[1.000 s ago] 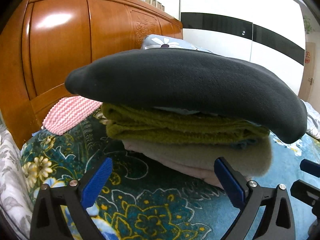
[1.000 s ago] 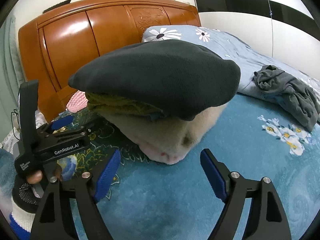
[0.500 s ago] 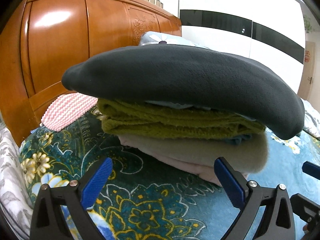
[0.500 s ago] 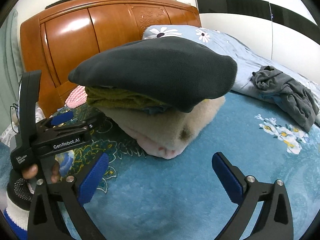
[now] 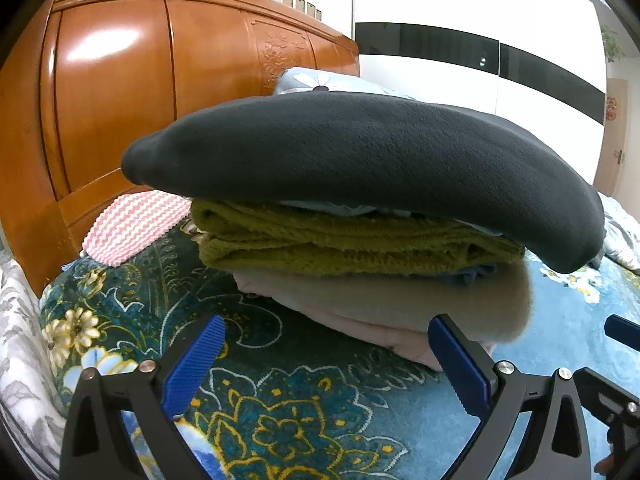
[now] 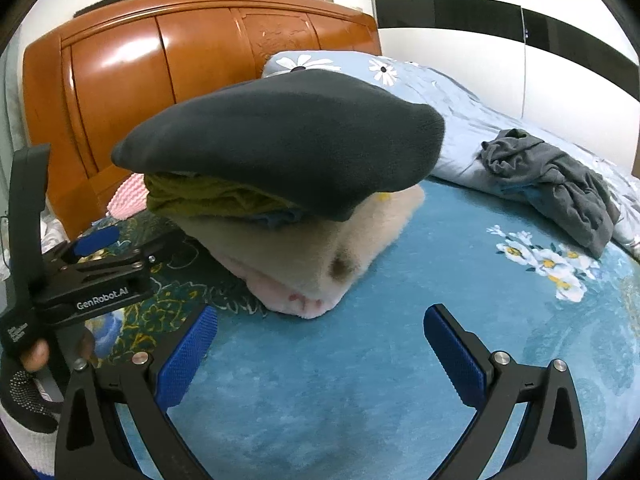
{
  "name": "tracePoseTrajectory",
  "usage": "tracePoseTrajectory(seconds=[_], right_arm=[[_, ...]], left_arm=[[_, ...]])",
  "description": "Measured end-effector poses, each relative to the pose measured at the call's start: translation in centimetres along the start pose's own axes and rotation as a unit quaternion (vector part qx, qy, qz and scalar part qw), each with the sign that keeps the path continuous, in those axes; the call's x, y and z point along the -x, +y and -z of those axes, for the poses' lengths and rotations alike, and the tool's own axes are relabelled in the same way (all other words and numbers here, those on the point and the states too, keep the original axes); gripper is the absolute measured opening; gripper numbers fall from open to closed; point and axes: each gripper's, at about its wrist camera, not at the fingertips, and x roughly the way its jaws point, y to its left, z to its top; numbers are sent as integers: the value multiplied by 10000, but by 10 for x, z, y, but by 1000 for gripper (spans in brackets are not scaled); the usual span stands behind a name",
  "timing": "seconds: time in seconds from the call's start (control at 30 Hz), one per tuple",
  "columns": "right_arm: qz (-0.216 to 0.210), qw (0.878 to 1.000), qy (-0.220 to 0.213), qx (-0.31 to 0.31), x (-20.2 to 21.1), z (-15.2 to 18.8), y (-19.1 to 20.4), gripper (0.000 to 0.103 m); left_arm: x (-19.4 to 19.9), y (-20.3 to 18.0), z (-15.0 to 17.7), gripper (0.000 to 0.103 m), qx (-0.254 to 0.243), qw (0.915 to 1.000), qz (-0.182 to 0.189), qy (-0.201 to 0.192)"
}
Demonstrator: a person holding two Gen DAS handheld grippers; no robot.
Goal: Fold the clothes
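The folded stack [image 5: 360,248] sits on the blue floral bedspread [image 6: 360,380] near the wooden headboard [image 5: 120,100]. From top to bottom it comprises a dark grey fleece [image 5: 360,160], an olive knit [image 5: 340,244] and a beige garment [image 5: 400,304] with a pink edge underneath. The fleece overhangs the layers below it on both sides.

The left gripper [image 5: 326,360] hangs just in front of the stack, jaws spread wide and holding nothing. The right gripper [image 6: 320,344] is likewise spread and empty, set near the stack's corner but not touching it.

A crumpled grey garment [image 6: 552,180] lies unfolded, well apart from the stack, on the pale blue duvet [image 6: 460,120]. It appears to be the next item to fold.

Recommended procedure for the step in hand:
- Clear both grippers from the stack without brushing the overhanging fleece; the top layer looks easy to dislodge.
- Take the crumpled garment by two separate edges, not by its bunched centre.
- Spread it flat on bare bedspread before making any fold.

Legible marking: the body of the left gripper, seen in the right wrist view, reads "GenRobot.AI". Smaller print on its handle is too small to read. A pink striped cloth [image 5: 136,228] lies beside the headboard.
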Motion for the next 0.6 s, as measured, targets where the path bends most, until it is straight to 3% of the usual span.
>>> tracePoseTrajectory(seconds=[0.6], right_arm=[[122,9996,226,65,-15,-3,1,103]], left_arm=[[-6,2,2,103,269,9994,207,-17]])
